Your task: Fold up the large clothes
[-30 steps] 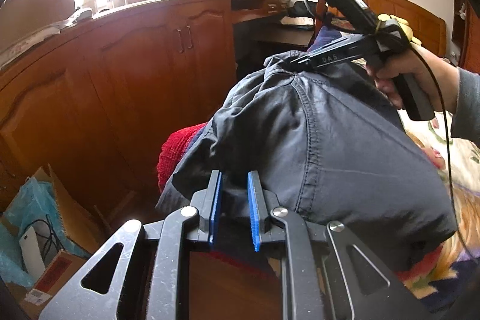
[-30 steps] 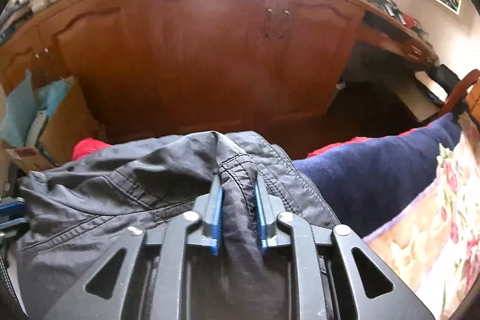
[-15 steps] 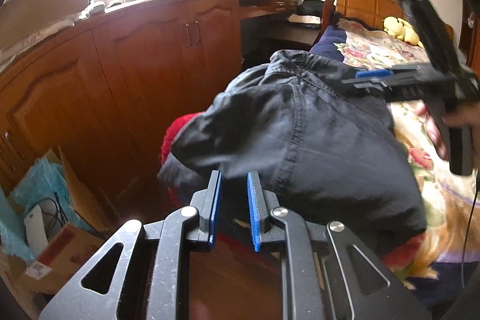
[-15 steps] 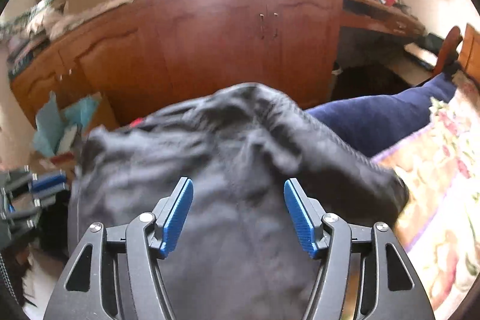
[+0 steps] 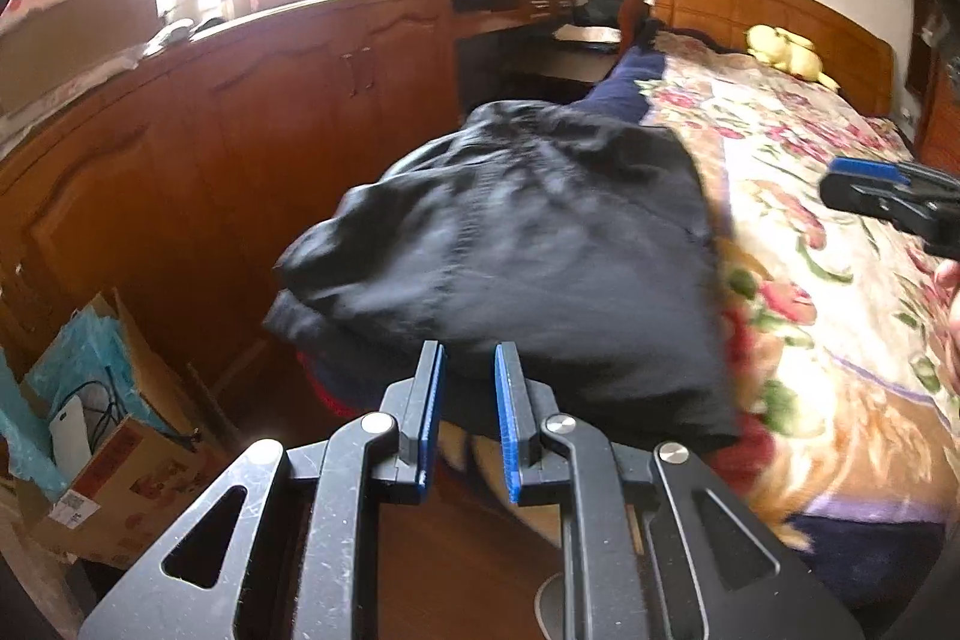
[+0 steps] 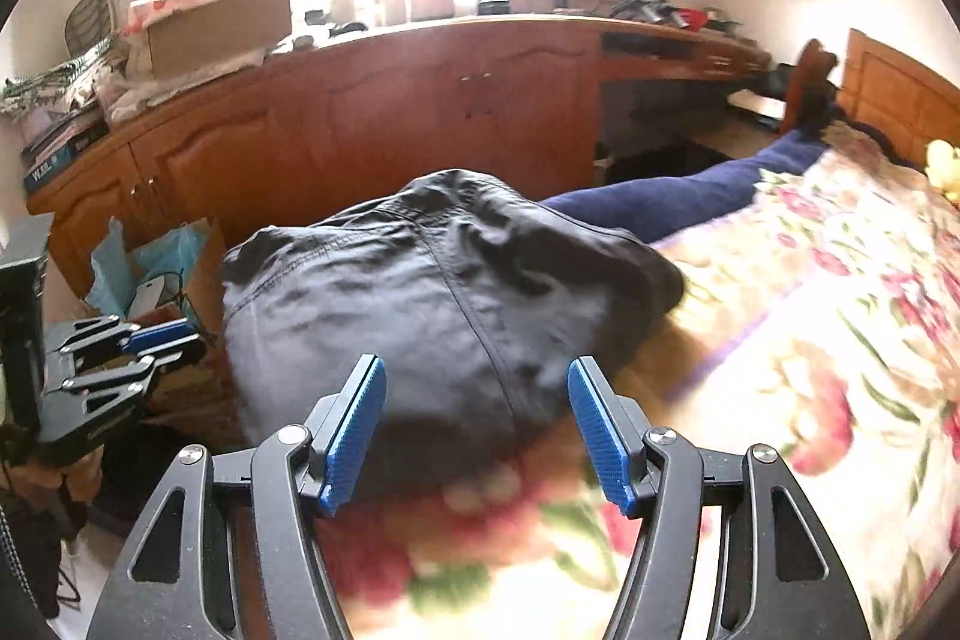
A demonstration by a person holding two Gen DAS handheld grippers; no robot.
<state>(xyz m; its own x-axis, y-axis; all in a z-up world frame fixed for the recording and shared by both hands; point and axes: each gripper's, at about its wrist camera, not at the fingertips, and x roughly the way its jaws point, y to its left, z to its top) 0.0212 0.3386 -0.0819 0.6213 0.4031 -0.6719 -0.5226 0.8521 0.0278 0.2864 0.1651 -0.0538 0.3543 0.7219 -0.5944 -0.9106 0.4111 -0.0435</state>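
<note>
Left wrist view: left gripper (image 5: 468,400) narrowly parted, holding nothing. Right gripper (image 6: 477,436), jaws just opened wide, empty. Beyond both, dark jacket (image 5: 522,244) lies folded over on bed (image 5: 828,316) edge; further folds likely remain.

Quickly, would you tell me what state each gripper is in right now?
Left gripper: jaws narrowly apart, holding nothing.
Right gripper: open, just released the dark garment.

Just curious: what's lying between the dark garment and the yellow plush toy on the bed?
Only the flowered blanket. The left wrist view shows it bare from the garment up to the toy.
</note>
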